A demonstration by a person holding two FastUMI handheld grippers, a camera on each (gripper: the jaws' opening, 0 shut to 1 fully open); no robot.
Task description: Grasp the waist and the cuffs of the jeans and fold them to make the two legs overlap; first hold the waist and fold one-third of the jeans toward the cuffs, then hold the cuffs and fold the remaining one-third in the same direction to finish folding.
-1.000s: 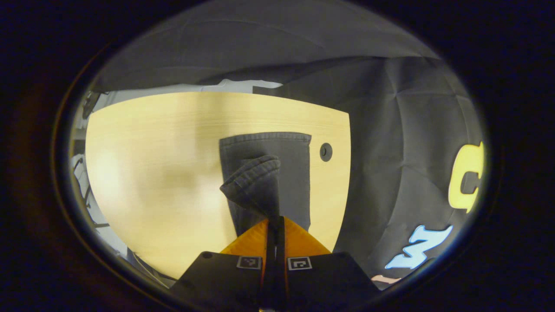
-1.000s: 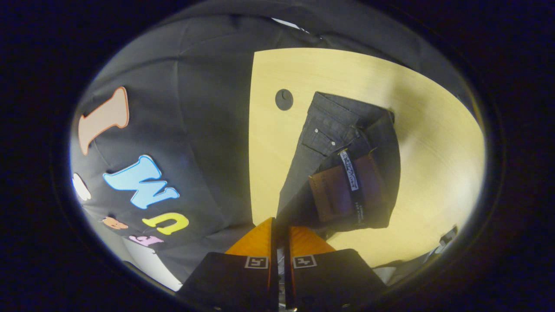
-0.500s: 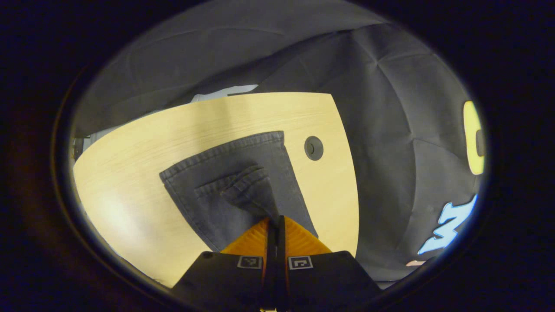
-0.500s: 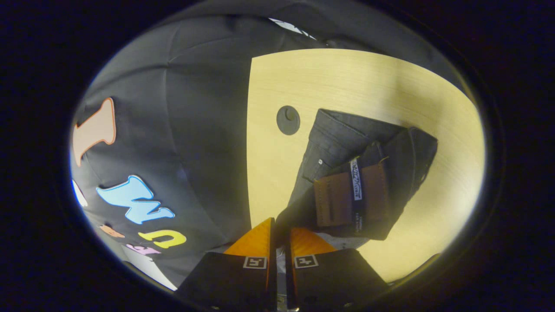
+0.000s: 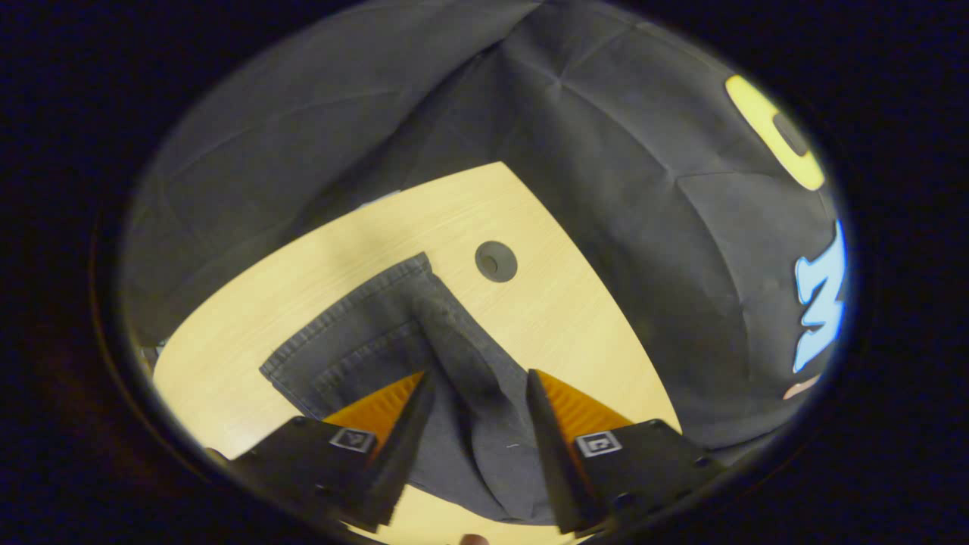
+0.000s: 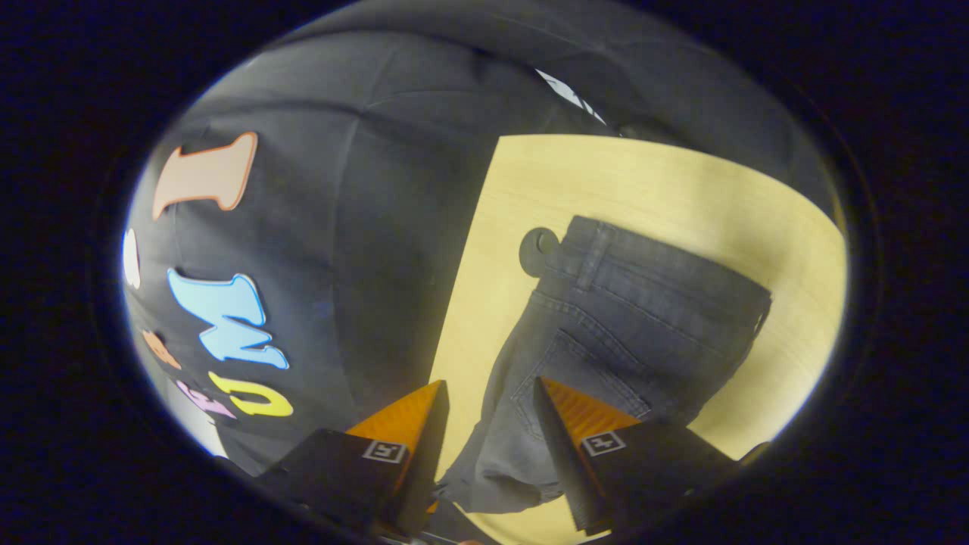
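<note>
I had both sets of tongs spread wide and holding nothing. The left tongs (image 5: 473, 424) hung just above the cuff end of the jeans (image 5: 424, 363), where two hemmed edges lay one over the other, with a raised ridge of cloth running up between the fingers. The right tongs (image 6: 488, 435) hovered over the waist end (image 6: 643, 303), waistband and back pocket facing up and flat on the desk (image 6: 643, 182), its corner overlapping the round grommet (image 6: 536, 248). I judged the legs now overlapped, so the open tongs made sense: the cloth could settle under its own weight. The ridge by the cuffs looked likely to spoil a neat stack unless smoothed. Next, by my reckoning, came gripping the waist for the first third.
</note>
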